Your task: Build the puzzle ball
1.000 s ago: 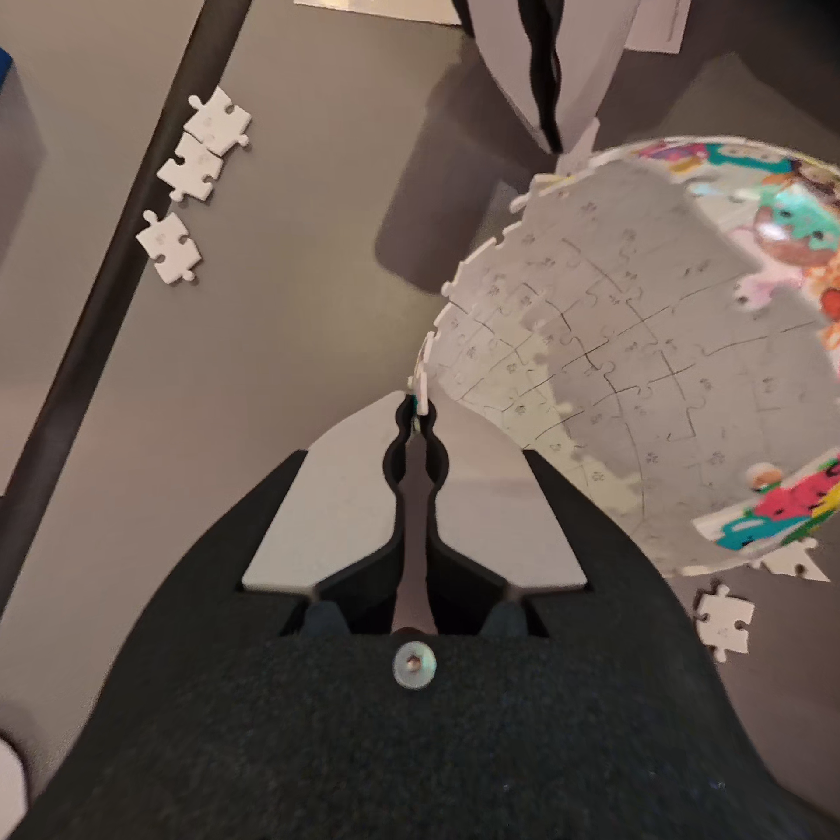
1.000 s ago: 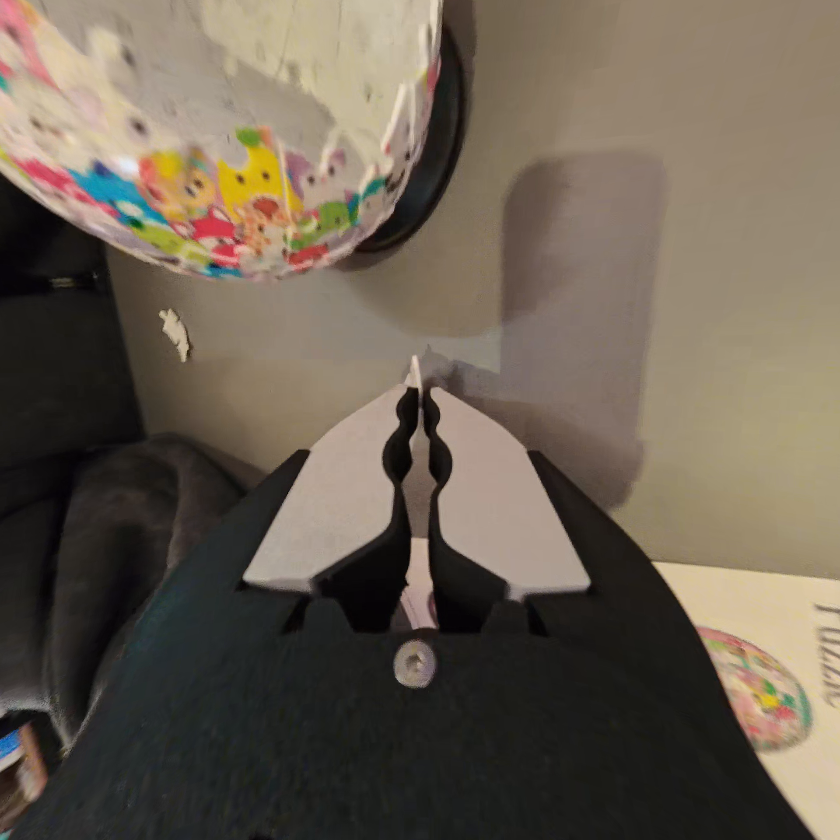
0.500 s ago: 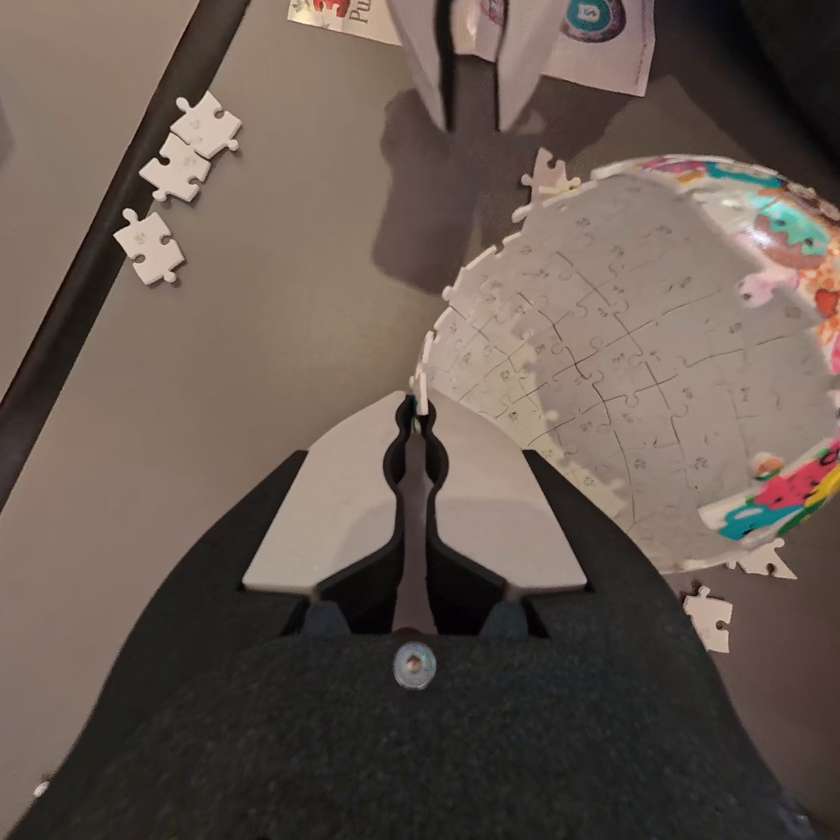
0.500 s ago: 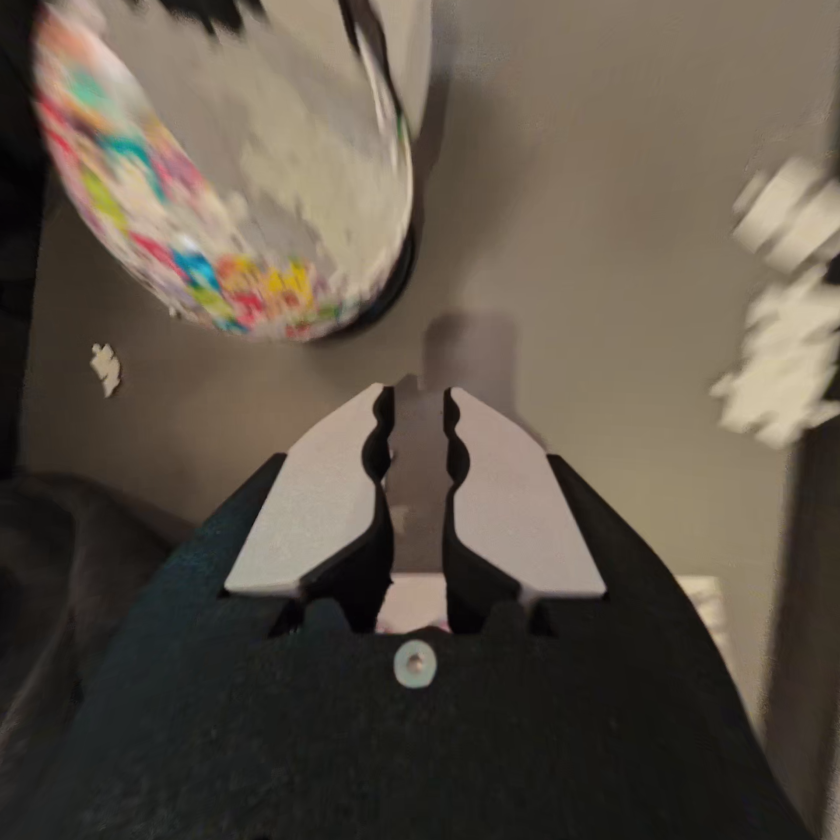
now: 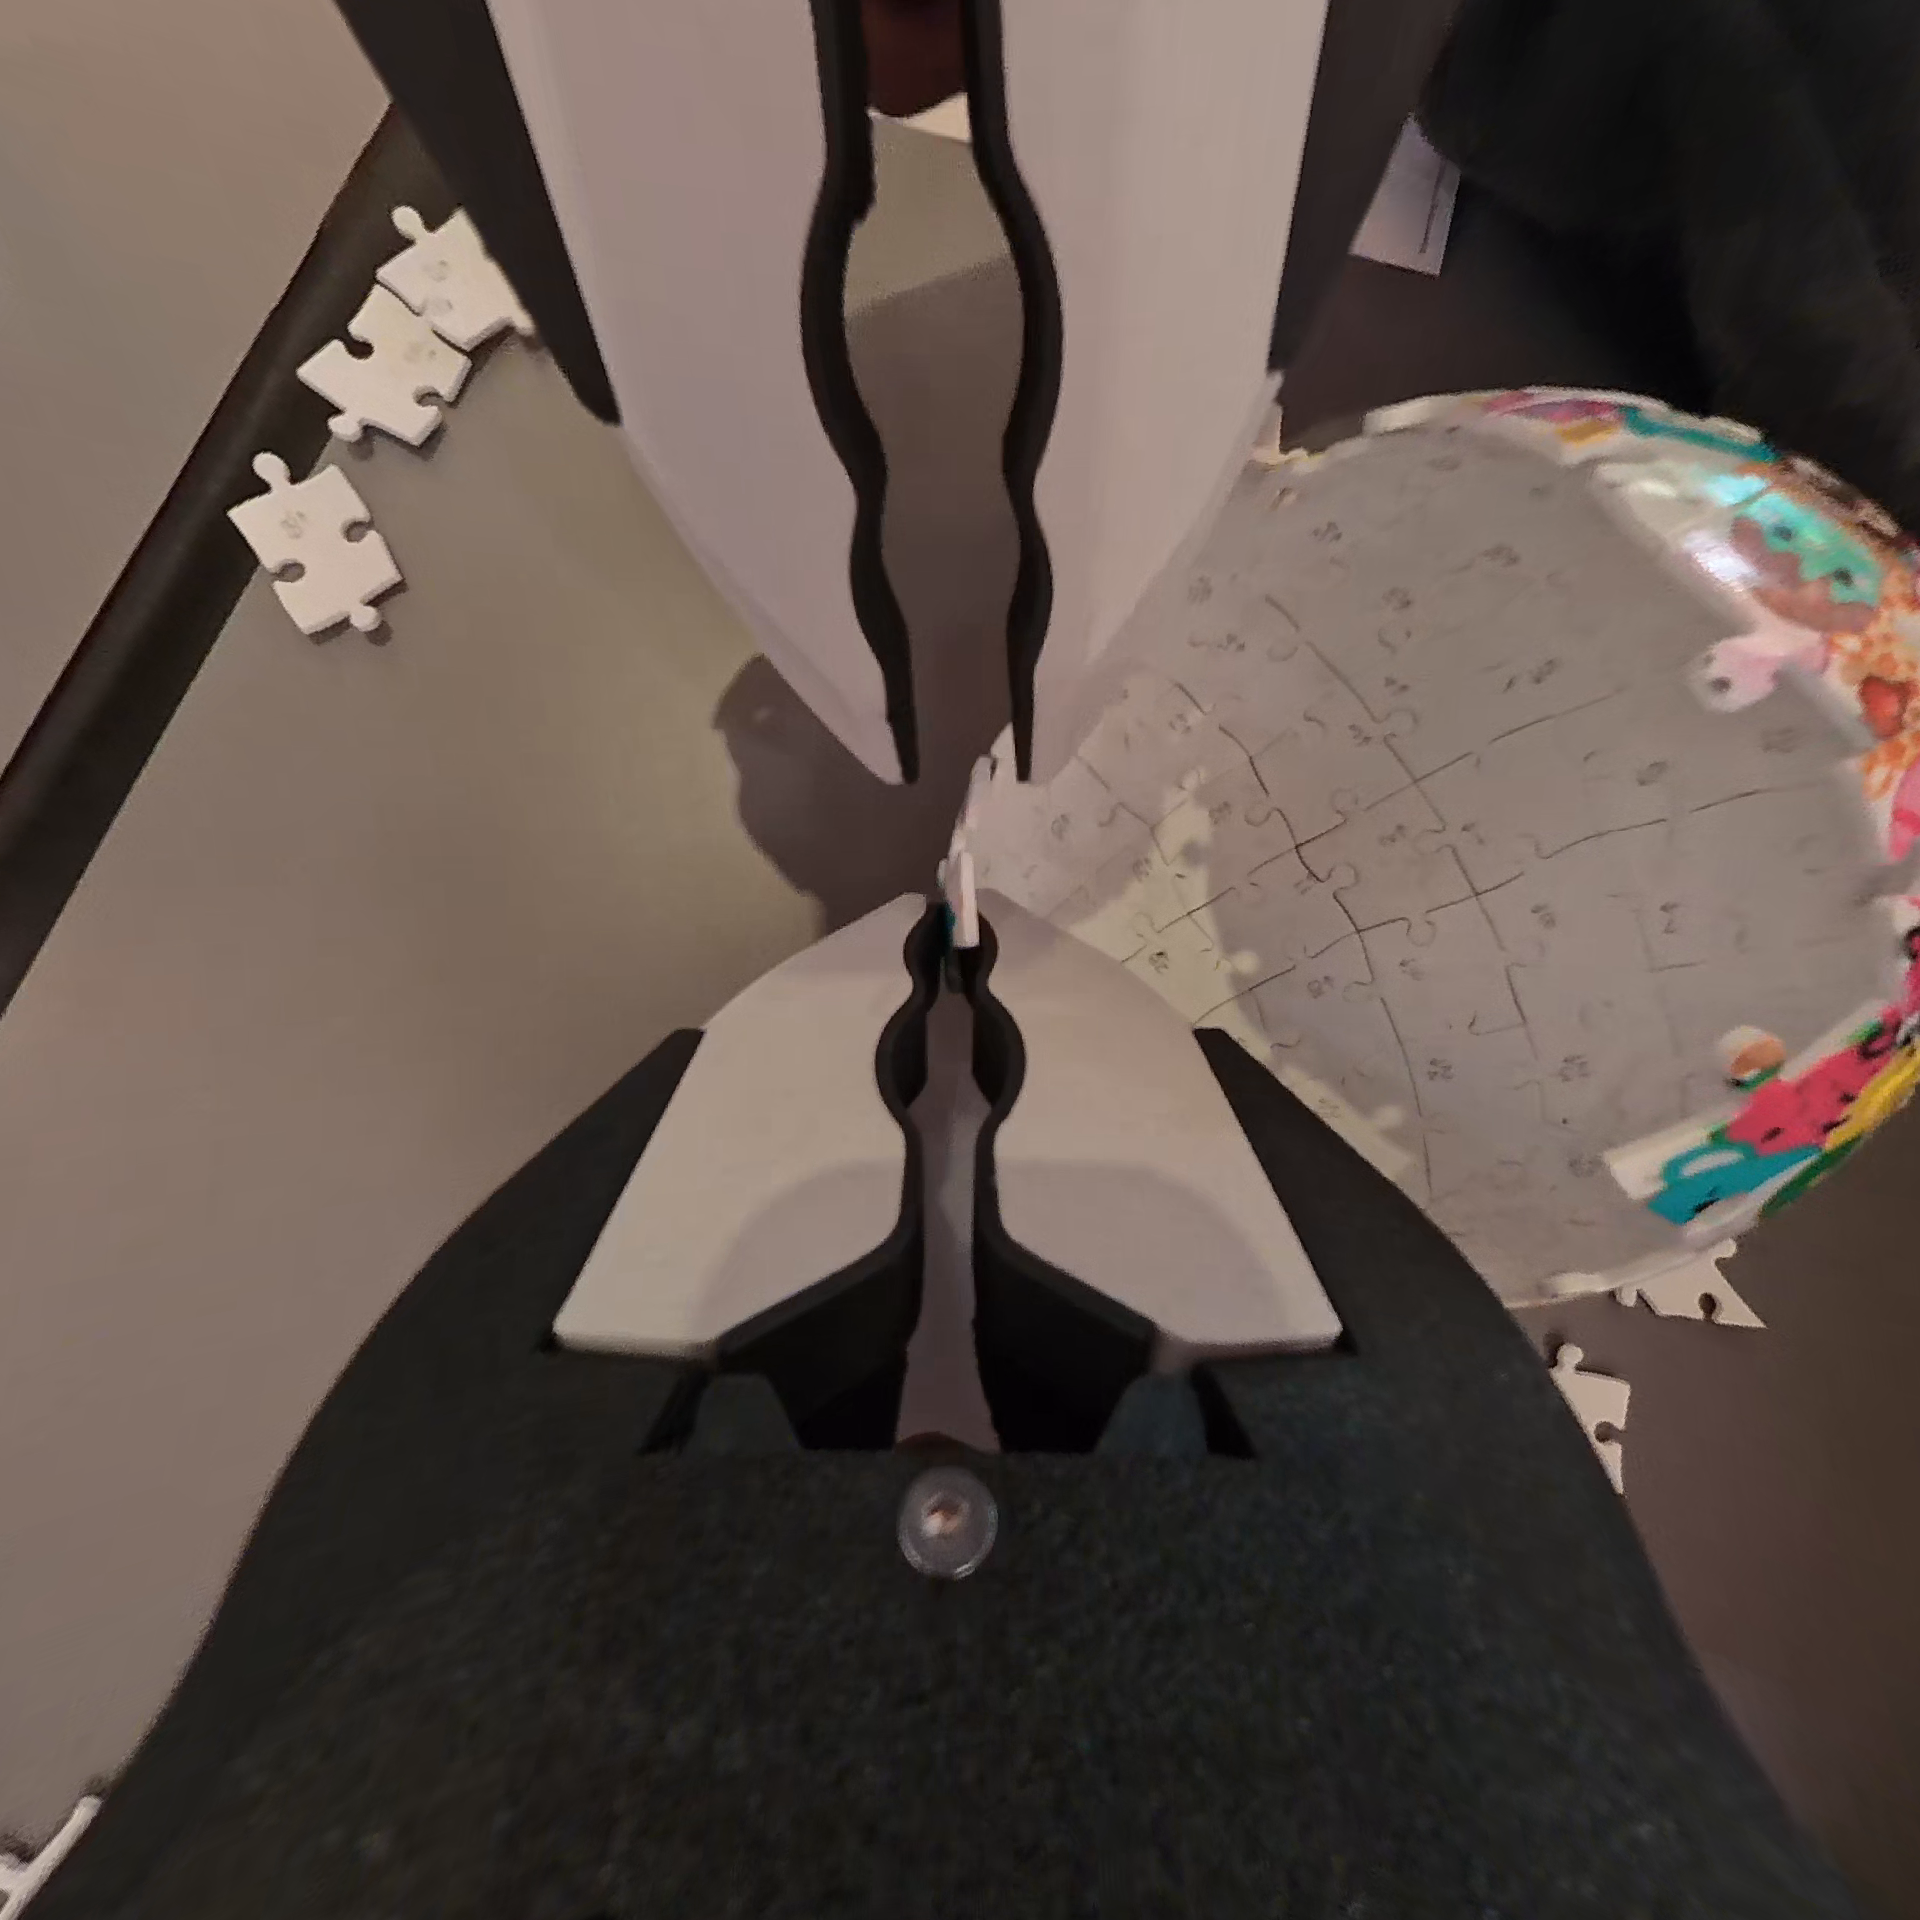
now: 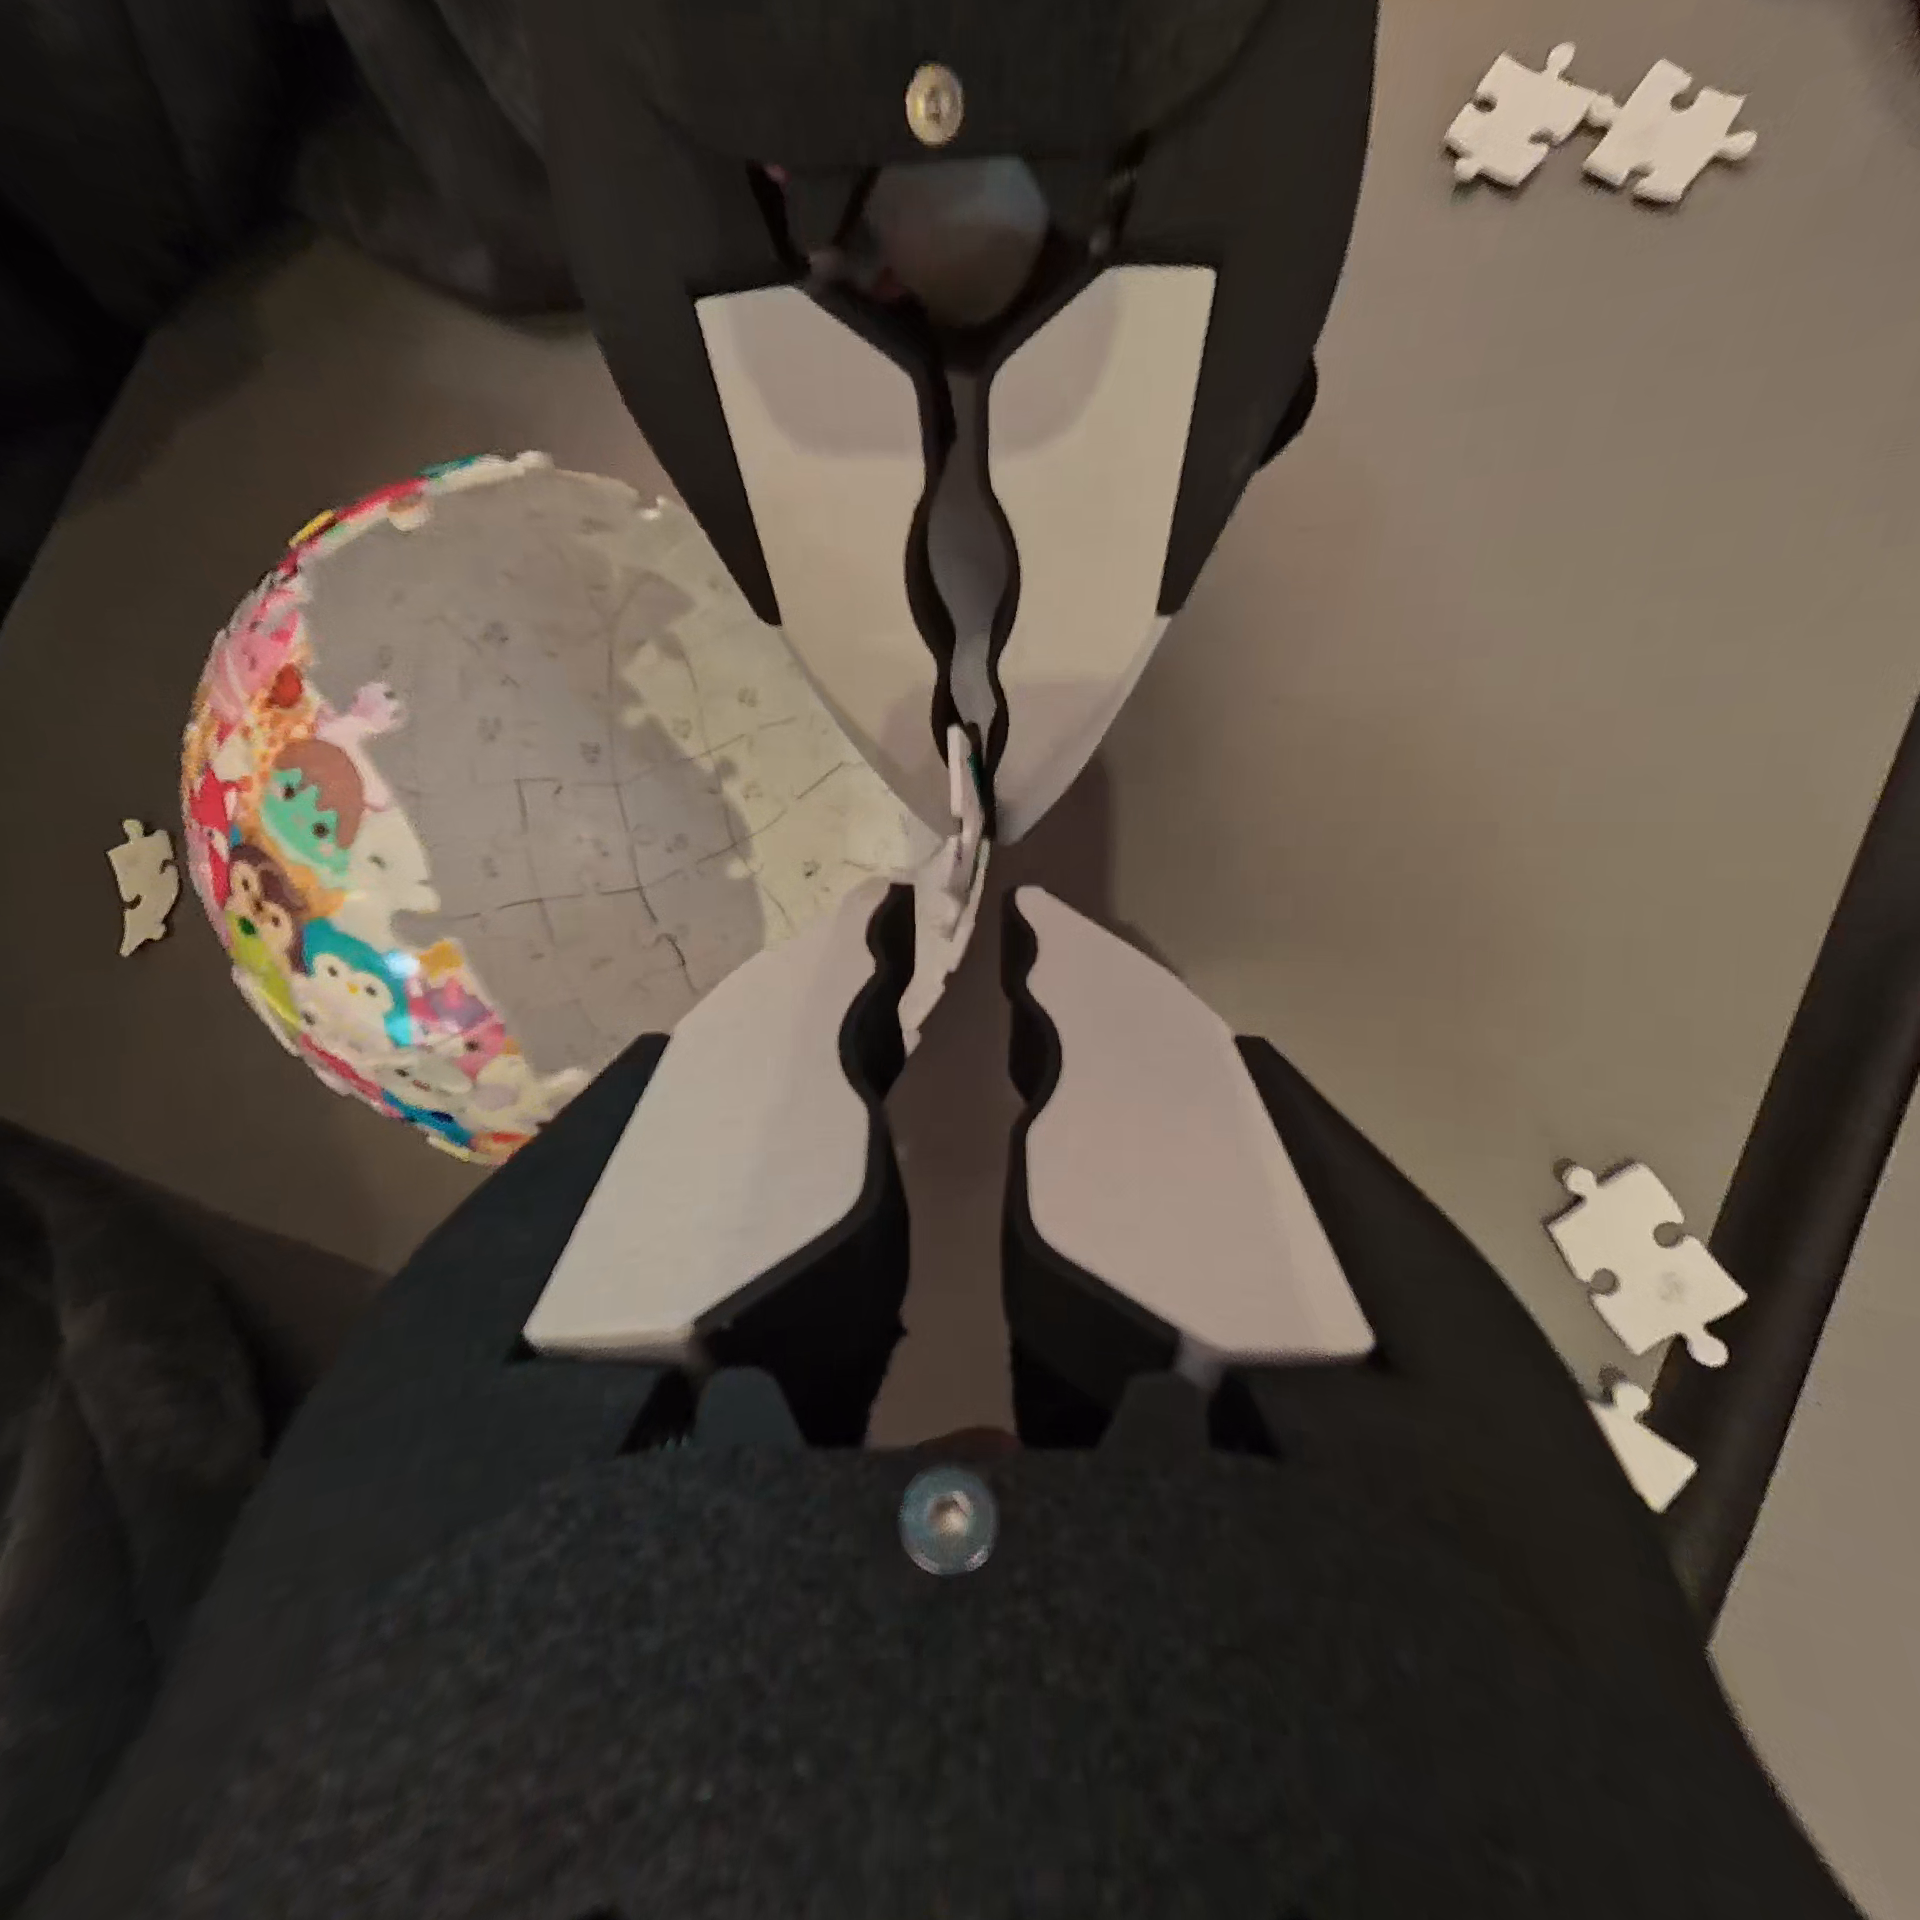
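Note:
The puzzle ball (image 5: 1507, 883) is a part-built shell with a white inside and a colourful outside, and it lies open on the grey table. My left gripper (image 5: 956, 920) is shut on the ball's jagged rim. My right gripper (image 5: 964, 774) comes in from the top, tip to tip with the left, and is open with the rim edge between its fingers. In the right wrist view the right gripper (image 6: 951, 904) is open around the rim. The left gripper (image 6: 974, 810) opposite it pinches that rim, and the ball (image 6: 520, 810) lies to the left.
Loose white pieces (image 5: 312, 545) lie at the left by a black bar (image 5: 156, 644). More pieces (image 5: 1590, 1403) lie under the ball's right side. In the right wrist view, pieces (image 6: 1647, 1257) lie by the bar (image 6: 1808, 1143), others (image 6: 1600, 125) at the top right, and one (image 6: 145, 883) left of the ball. My two grippers' fingertips are within a few centimetres of each other. The black bar (image 5: 156, 644) lies around 15 cm away from my right fingertips.
My right gripper was shut on a white piece, then opened and swung in to face the left gripper at the rim. The left gripper kept its hold on the rim.

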`<state>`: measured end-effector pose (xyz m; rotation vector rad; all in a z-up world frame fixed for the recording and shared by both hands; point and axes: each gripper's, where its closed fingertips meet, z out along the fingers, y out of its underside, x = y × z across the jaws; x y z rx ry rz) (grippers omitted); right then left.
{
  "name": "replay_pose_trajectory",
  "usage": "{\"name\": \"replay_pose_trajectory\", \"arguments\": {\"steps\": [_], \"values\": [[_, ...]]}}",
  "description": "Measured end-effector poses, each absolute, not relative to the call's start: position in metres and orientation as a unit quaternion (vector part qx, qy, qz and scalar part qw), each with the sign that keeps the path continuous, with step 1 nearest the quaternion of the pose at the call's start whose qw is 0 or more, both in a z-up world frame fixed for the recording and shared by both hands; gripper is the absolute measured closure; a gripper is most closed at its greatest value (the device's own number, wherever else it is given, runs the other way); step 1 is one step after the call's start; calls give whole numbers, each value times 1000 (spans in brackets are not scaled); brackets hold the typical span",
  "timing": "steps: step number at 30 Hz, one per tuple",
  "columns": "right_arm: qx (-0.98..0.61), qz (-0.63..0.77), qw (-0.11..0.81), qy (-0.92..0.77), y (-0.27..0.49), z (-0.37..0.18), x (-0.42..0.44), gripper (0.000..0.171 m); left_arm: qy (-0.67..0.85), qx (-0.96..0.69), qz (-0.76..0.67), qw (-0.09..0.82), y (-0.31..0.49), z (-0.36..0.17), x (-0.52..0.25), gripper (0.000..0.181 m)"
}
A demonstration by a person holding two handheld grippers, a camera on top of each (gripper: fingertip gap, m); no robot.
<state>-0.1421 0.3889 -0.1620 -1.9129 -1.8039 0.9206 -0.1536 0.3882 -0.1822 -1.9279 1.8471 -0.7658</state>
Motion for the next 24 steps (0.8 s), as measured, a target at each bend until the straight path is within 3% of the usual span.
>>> {"name": "replay_pose_trajectory", "arguments": {"steps": [8,10,12,17,24], "values": [[-676,304,194,-643,391,-167,-147,169,659,-680,-272,174,386,-183,-155,177],[-676,306,201,-640,392,-167,-147,169,659,-671,-302,158,381,-177,-158,160],[-678,308,201,-637,392,-168,-147,169,649,-660,-344,155,381,-162,-163,155],[-680,304,203,-636,392,-168,-145,169,597,-649,-449,145,397,-133,-177,163],[-672,268,227,-651,395,-169,-144,169,579,-667,-458,100,412,-175,-166,177]]}}
